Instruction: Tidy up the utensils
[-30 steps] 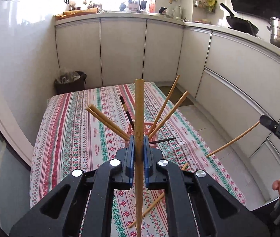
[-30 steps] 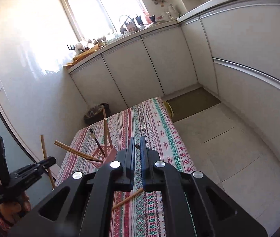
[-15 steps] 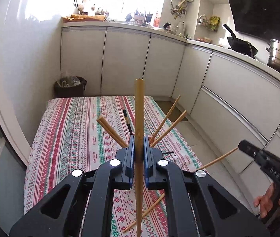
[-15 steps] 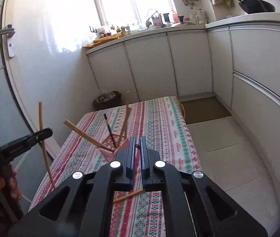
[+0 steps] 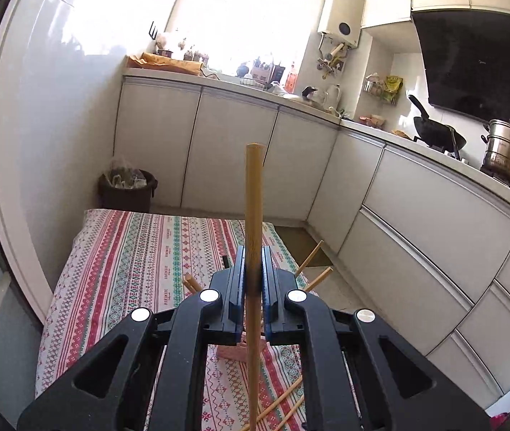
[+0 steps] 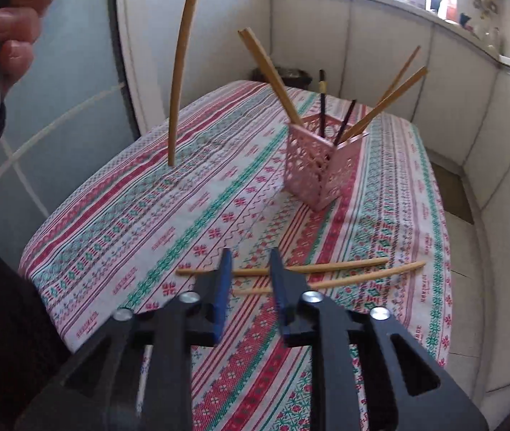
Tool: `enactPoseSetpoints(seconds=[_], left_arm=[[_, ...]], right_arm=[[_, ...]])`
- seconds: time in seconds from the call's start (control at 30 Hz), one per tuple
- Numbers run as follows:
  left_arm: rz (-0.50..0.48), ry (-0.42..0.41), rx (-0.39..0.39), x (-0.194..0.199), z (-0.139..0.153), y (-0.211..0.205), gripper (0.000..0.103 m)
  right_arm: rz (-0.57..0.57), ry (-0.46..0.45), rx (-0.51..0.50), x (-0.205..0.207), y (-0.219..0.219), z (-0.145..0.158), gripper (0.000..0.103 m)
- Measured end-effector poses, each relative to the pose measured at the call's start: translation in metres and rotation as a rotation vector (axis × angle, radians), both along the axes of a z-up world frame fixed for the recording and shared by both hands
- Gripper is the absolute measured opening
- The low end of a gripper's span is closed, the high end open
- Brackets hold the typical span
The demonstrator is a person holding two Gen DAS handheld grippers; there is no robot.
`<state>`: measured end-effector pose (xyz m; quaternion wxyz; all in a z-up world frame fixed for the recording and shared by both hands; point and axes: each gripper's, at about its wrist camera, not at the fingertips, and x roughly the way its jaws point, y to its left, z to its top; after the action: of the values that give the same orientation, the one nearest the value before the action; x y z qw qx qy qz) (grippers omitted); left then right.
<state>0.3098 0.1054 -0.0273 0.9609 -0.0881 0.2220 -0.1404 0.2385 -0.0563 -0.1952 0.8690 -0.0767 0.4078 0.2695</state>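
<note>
My left gripper [image 5: 254, 269] is shut on a wooden chopstick [image 5: 254, 215] that stands upright between its pads; the same chopstick [image 6: 183, 57] hangs over the table's left side in the right wrist view. A pink perforated holder [image 6: 321, 165] on the striped cloth carries several wooden and two dark chopsticks. My right gripper [image 6: 248, 262] points down at the table, its jaws opening, nothing between them. Two loose wooden chopsticks [image 6: 327, 269] lie on the cloth just beyond its fingertips. In the left wrist view the holder [image 5: 235, 352] is mostly hidden behind the gripper.
A table with a red, green and white striped cloth [image 6: 147, 215] fills the near space. White cabinets [image 5: 233, 151] run along the back and right. A dark bin [image 5: 127, 188] stands behind the table. A hand [image 6: 14, 28] shows at top left.
The right gripper swung down over the table toward the loose chopsticks and its jaws parted. The left gripper rose and tilted up, still holding its chopstick.
</note>
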Motion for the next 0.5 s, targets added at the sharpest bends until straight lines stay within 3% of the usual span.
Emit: enactPoseSetpoints(seconds=[0.03,0.07,0.17,0.27,0.37,0.5], left_arm=[[0.004,0.002,-0.003,0.0,-0.001,0.003,0.007],[0.003,0.004,-0.01,-0.001,-0.002,0.007,0.007],[-0.003,0.015,-0.031,-0.001,-0.004,0.017,0.007],[-0.019,0.034,-0.059,0.0,-0.008,0.025,0.007],[-0.026,0.042,-0.064,-0.001,-0.009,0.029,0.007],[-0.033,0.041,-0.067,-0.005,-0.009,0.032,0.008]], right_arm=[[0.012,0.025,0.025,0.004,-0.007,0.002,0.068],[0.01,0.044,0.015,0.009,-0.016,0.004,0.071],[-0.014,0.061,-0.098,0.03,-0.041,0.005,0.072],[0.062,-0.034,-0.279,0.04,-0.039,0.005,0.072],[0.356,-0.141,-0.527,0.027,-0.007,-0.015,0.072],[0.715,-0.087,-0.681,0.016,0.026,-0.055,0.07]])
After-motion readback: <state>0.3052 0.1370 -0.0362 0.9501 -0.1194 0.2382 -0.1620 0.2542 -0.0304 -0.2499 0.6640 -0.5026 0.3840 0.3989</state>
